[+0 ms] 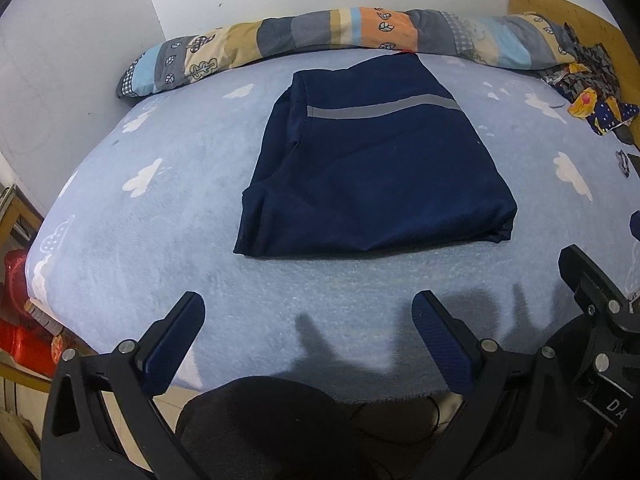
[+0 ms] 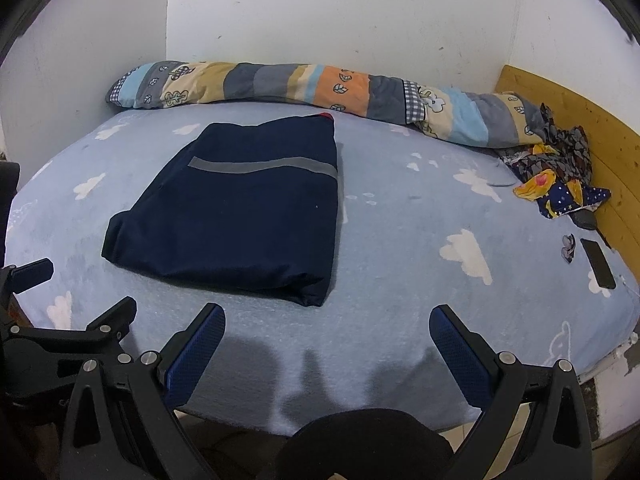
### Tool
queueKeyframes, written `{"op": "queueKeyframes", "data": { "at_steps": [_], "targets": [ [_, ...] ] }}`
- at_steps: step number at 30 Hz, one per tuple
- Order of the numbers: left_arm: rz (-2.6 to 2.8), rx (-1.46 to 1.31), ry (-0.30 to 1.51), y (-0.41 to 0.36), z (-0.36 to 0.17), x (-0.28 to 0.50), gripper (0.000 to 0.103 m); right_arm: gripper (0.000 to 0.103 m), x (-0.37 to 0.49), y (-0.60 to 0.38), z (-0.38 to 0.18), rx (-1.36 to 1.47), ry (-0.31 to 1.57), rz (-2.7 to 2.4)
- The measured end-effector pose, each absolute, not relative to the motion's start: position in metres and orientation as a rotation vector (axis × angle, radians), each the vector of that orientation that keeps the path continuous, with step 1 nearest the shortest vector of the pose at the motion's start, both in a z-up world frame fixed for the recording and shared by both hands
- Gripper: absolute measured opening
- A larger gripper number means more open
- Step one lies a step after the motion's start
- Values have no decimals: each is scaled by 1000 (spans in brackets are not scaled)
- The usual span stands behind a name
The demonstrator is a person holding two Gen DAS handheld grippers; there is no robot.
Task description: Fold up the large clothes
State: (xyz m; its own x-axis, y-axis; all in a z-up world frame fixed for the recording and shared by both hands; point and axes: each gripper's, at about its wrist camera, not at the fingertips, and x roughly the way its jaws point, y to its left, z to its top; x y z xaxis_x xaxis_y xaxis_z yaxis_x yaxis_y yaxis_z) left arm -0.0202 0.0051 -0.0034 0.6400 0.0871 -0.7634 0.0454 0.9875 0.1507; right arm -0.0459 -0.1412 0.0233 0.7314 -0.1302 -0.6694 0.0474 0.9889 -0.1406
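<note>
A navy garment with a grey stripe (image 1: 372, 172) lies folded into a rectangle on the light blue cloud-print bed (image 1: 160, 216). It also shows in the right wrist view (image 2: 240, 216), left of centre on the bed (image 2: 400, 240). My left gripper (image 1: 308, 310) is open and empty, held back over the bed's near edge, apart from the garment. My right gripper (image 2: 327, 322) is open and empty, also over the near edge. The right gripper shows at the right border of the left wrist view (image 1: 592, 288); the left gripper shows at the left border of the right wrist view (image 2: 80, 312).
A rolled patchwork quilt (image 2: 320, 88) lies along the far wall. A heap of patterned clothes (image 2: 560, 176) sits at the right by a wooden headboard (image 2: 580, 120). A black phone (image 2: 598, 268) lies near the right edge. Red items (image 1: 20, 300) stand beside the bed at left.
</note>
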Motion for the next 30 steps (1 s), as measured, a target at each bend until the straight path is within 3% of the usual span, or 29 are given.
{"op": "queueKeyframes", "data": {
  "at_steps": [30],
  "targets": [
    [32,180,861,2,-3,-23,103,103,-47,-135,23,-150,745,-114]
  ]
}}
